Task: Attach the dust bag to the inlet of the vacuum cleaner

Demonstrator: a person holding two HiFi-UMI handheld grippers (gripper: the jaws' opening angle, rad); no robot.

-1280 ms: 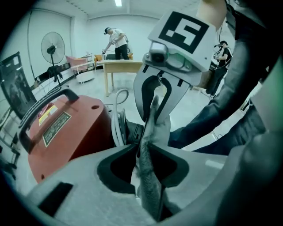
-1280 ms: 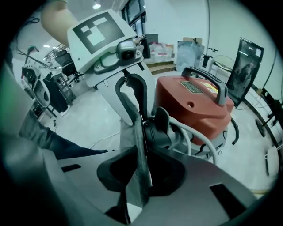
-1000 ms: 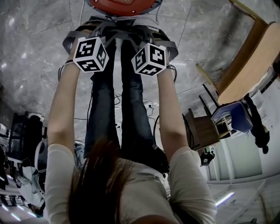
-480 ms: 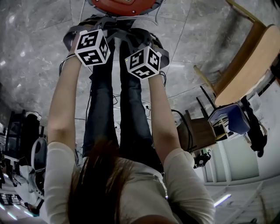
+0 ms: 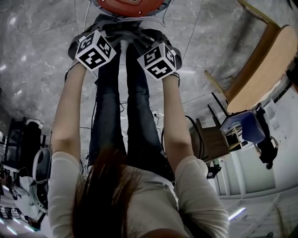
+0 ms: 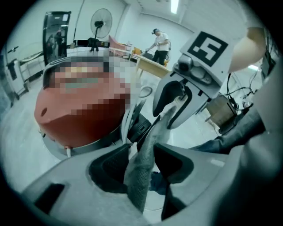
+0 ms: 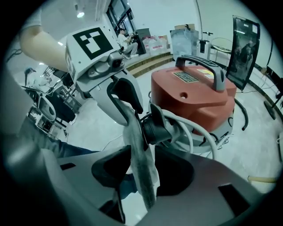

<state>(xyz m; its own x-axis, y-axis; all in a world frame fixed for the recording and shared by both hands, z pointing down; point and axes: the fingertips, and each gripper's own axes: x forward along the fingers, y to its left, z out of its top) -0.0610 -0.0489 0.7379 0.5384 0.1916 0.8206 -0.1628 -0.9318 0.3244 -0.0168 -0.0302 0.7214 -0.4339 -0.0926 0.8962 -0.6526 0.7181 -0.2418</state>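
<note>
Head view: your two arms reach steeply down towards the red vacuum cleaner (image 5: 128,5) at the top edge. The left gripper (image 5: 95,49) and right gripper (image 5: 159,60) sit side by side just in front of it, and their marker cubes hide the tips.

Left gripper view: the jaws stand well apart and have just been opening. A grey mesh strip, the dust bag (image 6: 140,176), runs between them without being pinched. It stretches up to the other gripper, passing just beside the black round inlet (image 6: 140,128) on the vacuum's side.

Right gripper view: these jaws are also wide and have just been opening. The bag hangs loosely between the pads, close against the inlet.

This looks like a release at the fitting step. Whether the bag's mouth is seated on the inlet cannot be told. Your next move calls for checking that. If it is loose, close on the bag's edge again and press it squarely over the inlet.
</note>
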